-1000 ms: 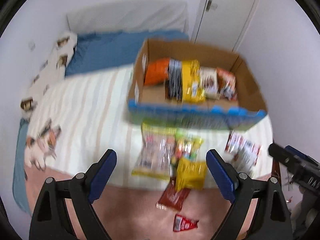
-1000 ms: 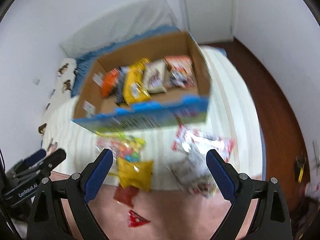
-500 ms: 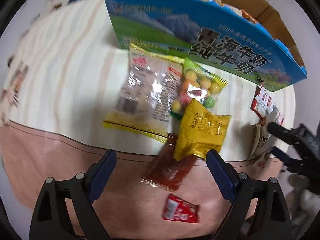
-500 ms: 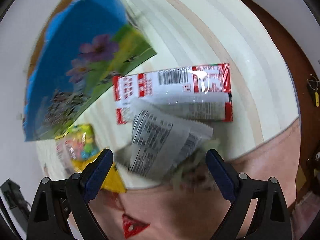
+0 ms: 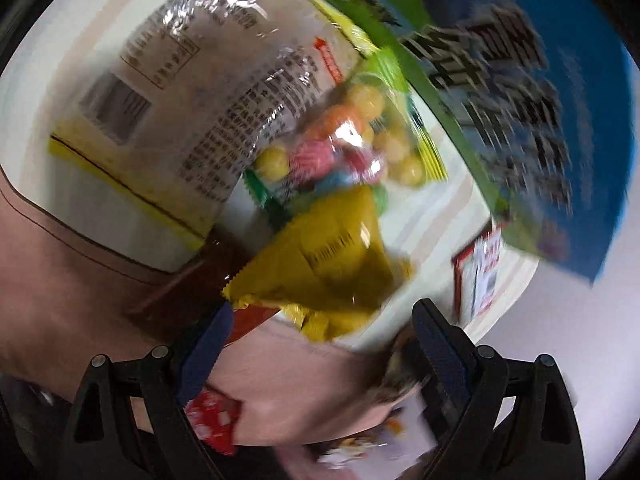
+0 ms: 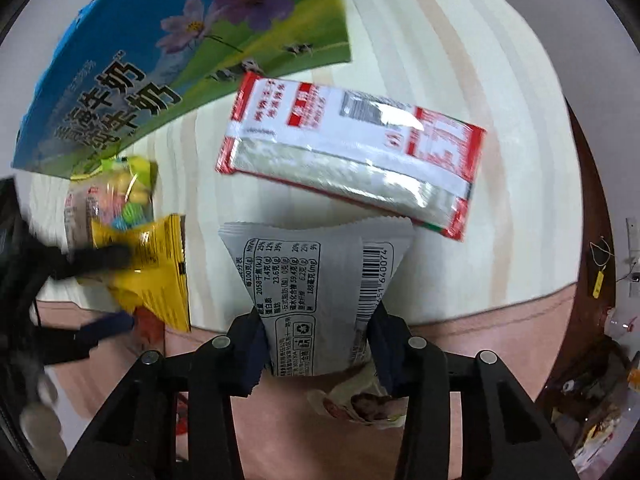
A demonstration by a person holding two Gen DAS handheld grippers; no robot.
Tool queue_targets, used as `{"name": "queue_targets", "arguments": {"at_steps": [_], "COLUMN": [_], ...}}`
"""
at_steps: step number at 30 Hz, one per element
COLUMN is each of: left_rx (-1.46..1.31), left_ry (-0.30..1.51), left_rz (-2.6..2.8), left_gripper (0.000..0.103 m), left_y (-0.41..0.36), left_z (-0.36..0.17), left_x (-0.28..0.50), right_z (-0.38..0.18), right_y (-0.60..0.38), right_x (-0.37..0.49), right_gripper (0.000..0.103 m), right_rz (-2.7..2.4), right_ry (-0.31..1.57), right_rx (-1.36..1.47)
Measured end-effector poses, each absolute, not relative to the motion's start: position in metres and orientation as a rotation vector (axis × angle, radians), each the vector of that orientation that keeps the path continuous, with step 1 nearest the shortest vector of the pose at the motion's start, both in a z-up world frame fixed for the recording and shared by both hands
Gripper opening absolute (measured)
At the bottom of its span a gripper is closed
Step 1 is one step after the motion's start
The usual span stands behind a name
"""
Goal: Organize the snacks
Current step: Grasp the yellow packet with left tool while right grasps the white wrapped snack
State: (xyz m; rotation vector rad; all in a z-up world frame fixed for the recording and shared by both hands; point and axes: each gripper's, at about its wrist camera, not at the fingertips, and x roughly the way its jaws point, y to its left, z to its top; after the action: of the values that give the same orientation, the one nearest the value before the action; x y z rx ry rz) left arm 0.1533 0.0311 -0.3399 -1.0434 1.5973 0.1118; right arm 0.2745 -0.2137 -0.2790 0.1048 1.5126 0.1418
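Your right gripper pinches the grey packet — lift it into the milk box; your left gripper gapes wide, empty, around the yellow bag.

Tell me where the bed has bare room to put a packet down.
Bare striped bedspread lies right of the box, beyond the red-edged packet. A narrow strip separates the yellow bag from the grey packet, which the right claw grips. Left of that it is crowded: candy bag, yellow bag, left claw.
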Motion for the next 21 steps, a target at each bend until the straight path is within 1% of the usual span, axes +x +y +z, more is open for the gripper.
{"name": "queue_targets", "arguments": {"at_steps": [3, 5, 7, 9, 13, 16, 18, 19, 21], "left_rx": [-1.112, -1.097, -0.983, -0.857, -0.572, -0.285, -0.181, -0.152, -0.121], "left_ry": [1.587, 1.564, 1.545, 1.534, 1.563, 1.582, 1.587, 1.583, 1.582], "left_rz": [0.199, 0.230, 0.219, 0.188, 0.075, -0.003, -0.024, -0.024, -0.020], "left_gripper": [0.090, 0.090, 0.089, 0.077, 0.078, 0.078, 0.078, 0.078, 0.078], "left_y": [0.033, 0.034, 0.026, 0.016, -0.015, -0.046, -0.058, -0.062, -0.068], "left_z": [-0.349, -0.347, -0.339, -0.332, -0.325, -0.325, -0.328, -0.328, -0.329], "left_x": [0.156, 0.160, 0.169, 0.177, 0.186, 0.189, 0.189, 0.189, 0.188], "right_z": [-0.282, -0.284, -0.285, -0.288, -0.293, -0.297, -0.301, -0.302, -0.306], "right_y": [-0.220, -0.220, -0.220, -0.218, -0.206, -0.198, -0.199, -0.202, -0.217], "right_x": [0.269, 0.266, 0.264, 0.262, 0.255, 0.249, 0.248, 0.248, 0.244], "right_gripper": [0.047, 0.047, 0.047, 0.047, 0.047, 0.047, 0.049, 0.052, 0.053], "right_rz": [0.135, 0.136, 0.145, 0.161, 0.191, 0.206, 0.202, 0.198, 0.195], "right_ry": [1.517, 1.516, 1.517, 1.518, 1.526, 1.540, 1.544, 1.550, 1.562], "right_rx": [0.127, 0.132, 0.116, 0.072, 0.009, -0.011, 0.019, 0.033, 0.077]}}
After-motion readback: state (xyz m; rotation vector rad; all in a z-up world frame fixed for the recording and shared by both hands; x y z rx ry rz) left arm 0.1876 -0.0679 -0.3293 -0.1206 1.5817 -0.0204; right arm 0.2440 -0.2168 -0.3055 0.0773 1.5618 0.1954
